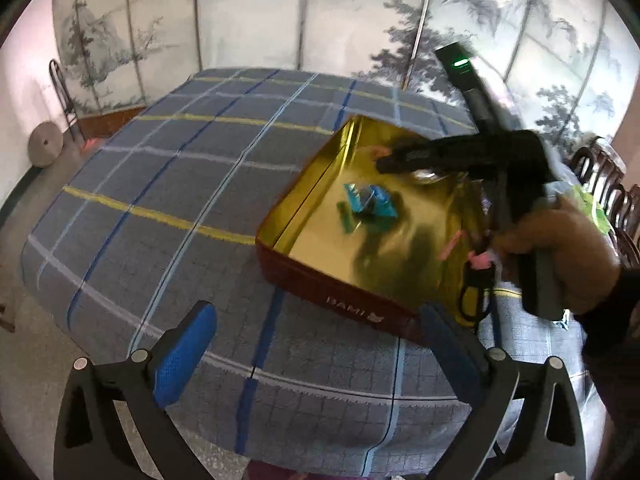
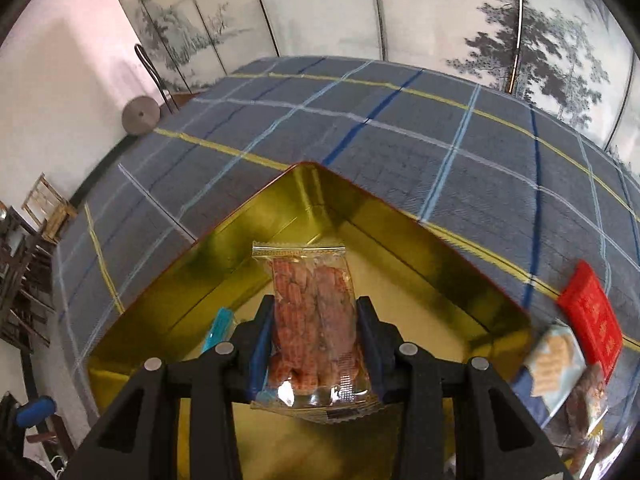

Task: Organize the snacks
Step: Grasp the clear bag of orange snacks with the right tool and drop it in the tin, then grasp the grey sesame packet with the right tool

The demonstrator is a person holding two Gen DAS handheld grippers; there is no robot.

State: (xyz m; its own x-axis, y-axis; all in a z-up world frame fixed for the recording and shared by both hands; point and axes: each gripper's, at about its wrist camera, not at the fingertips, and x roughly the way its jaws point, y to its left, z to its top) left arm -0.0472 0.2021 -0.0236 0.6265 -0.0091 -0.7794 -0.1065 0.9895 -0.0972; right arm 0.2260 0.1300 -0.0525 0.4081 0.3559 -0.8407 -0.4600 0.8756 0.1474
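Two grippers in play, one tin. Nearest, in the left wrist view: left gripper (image 1: 316, 344) spread wide, blue pads (image 1: 182, 354) empty, nothing between them, hanging over the plaid tablecloth (image 1: 180, 184) just short of the near wall of the red tin (image 1: 344, 300).

Right gripper (image 2: 316, 332) clenched on a clear packet of reddish-orange snacks (image 2: 314, 320), gripped across its width near the lower seal, upper seal pointing far, toward the tin's far corner. Packet carried above the gold interior (image 2: 420, 292), not touching the floor as far as can be judged.

Already lying inside: teal wrappers (image 1: 370, 200) mid-floor, edge of one (image 2: 218, 328) showing just left of the right jaws. Pink bits near the right wall, too blurred to name.

Outside the tin, right side: red packet (image 2: 592, 320), pale blue cracker pack (image 2: 554, 364), a darker pack nearer; all waiting on the cloth.

Doing it well, as judgement: lower until the packet nearly lies flat on bare gold floor, clear of the teal pieces, then release. Avoid dropping from height; contents look brittle. Keep left gripper back from the rim, out of the right hand's (image 1: 560, 256) path. Park packet near a wall to leave room for the rest.
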